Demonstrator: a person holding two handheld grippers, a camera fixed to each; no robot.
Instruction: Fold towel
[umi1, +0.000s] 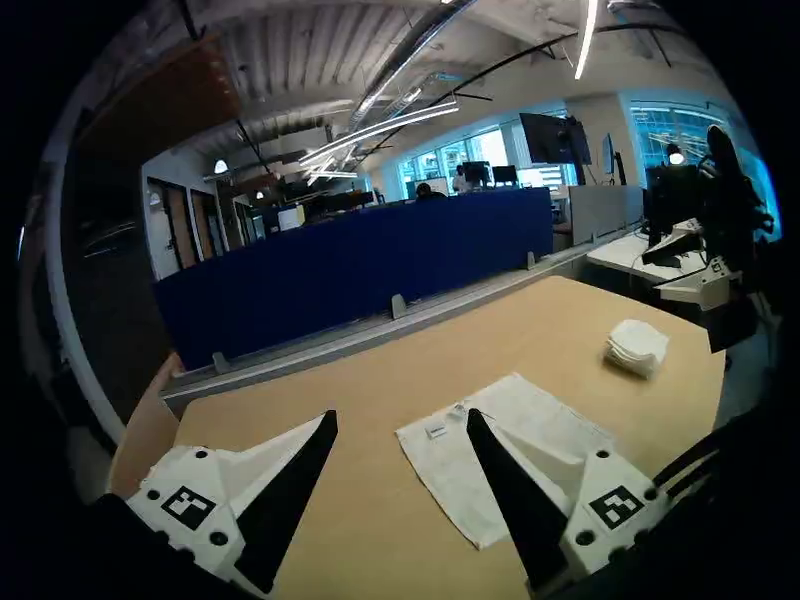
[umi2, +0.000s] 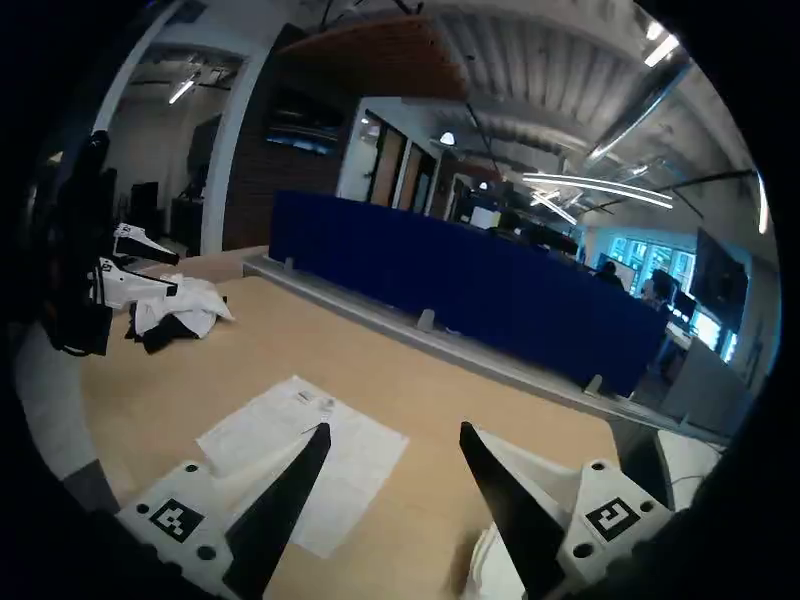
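Because the white rectangular cloth towel lies flat, near on the light wooden desk, while left tool and right tool hover wide open and empty, a shallow pinch may slip and skew the fold.

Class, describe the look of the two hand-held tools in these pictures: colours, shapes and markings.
The left tool and the right tool look alike: each has two wedge-shaped fingers, white outside with black inner faces tapering to points. Each finger base carries a square black-and-white marker and small round holes.
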